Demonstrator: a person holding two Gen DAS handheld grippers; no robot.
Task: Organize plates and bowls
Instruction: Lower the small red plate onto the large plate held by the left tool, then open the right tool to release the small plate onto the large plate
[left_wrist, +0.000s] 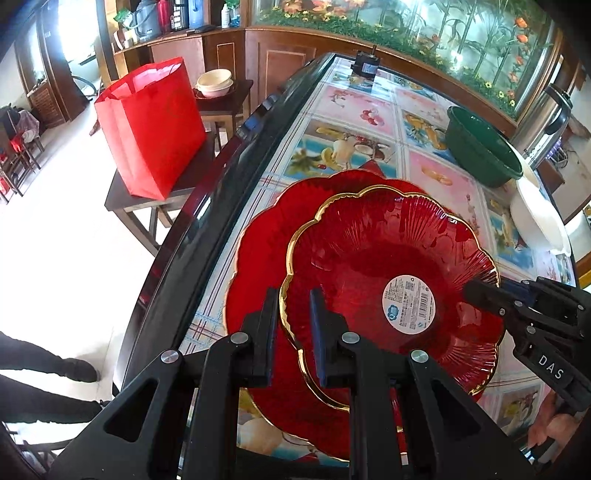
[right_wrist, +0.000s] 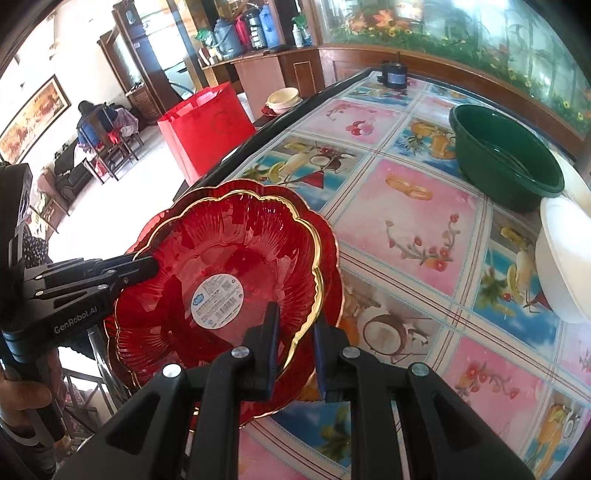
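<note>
My left gripper (left_wrist: 293, 334) has its jaws narrowed around the gold rim of the upper red plate (left_wrist: 391, 266), one finger outside the rim and one inside it; the pads look close to the glass, though I cannot tell whether they press it. My right gripper (right_wrist: 295, 350) does the same on the opposite side of that plate, its jaws narrow and straddling the scalloped edge. Each gripper shows in the other's camera, reaching in level from the side with its fingertips at the rim.

The upper red plate sits over a second, larger red plate (left_wrist: 258, 258), near the table's (left_wrist: 354, 110) near edge. A round white sticker (left_wrist: 409, 304) sits in the middle of the upper one.

I count two red plates here. Further along the table I see one green basin (right_wrist: 506, 158) and, beside it, one white bowl (right_wrist: 561, 258), with a further pale rim behind that which I cannot make out. Off the table, a red bag (left_wrist: 151, 125) stands on a dark side table, and two cream bowls (left_wrist: 214, 83) are stacked on another one behind it.
</note>
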